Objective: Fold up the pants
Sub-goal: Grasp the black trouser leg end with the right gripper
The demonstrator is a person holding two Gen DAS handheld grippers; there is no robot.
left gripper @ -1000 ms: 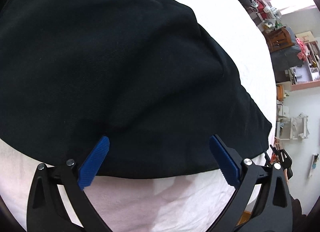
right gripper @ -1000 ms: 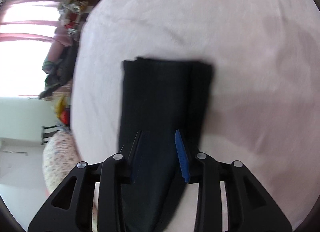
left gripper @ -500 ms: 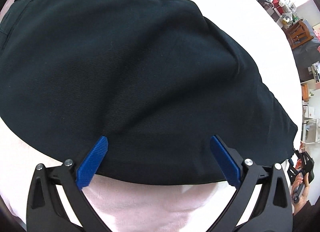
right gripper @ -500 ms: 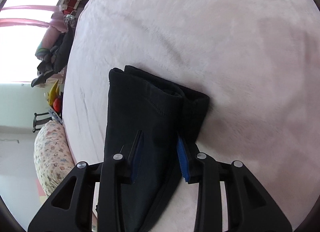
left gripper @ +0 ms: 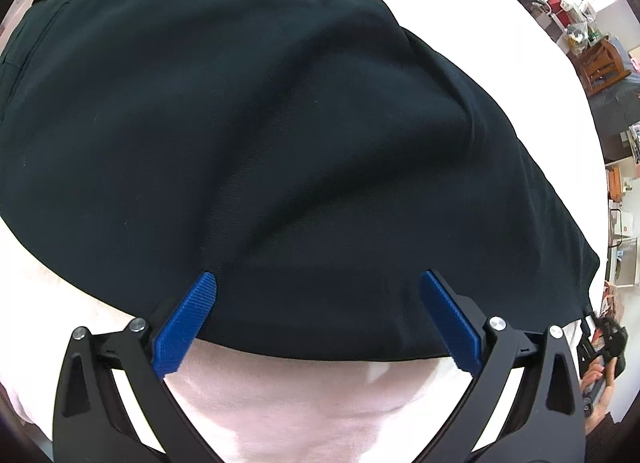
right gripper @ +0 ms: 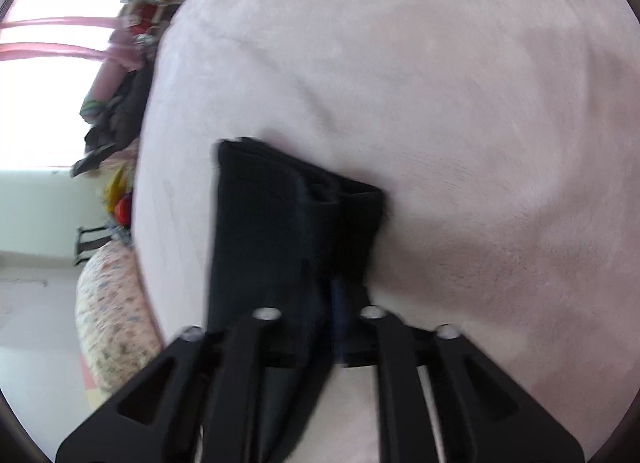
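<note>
The black pants lie spread on a pale pink bed and fill most of the left wrist view. My left gripper is open, its blue pads wide apart over the near edge of the fabric. In the right wrist view the leg end of the pants lies on the bed. My right gripper is shut on that leg fabric, with a sliver of blue pad showing.
Room furniture and clutter stand beyond the bed at the right of the left wrist view. A patterned pillow, a window and piled items lie past the bed's left edge in the right wrist view.
My right gripper has closed from part open onto the pants leg, and its view is blurred by motion. My left gripper stays open and has shifted slightly over the pants.
</note>
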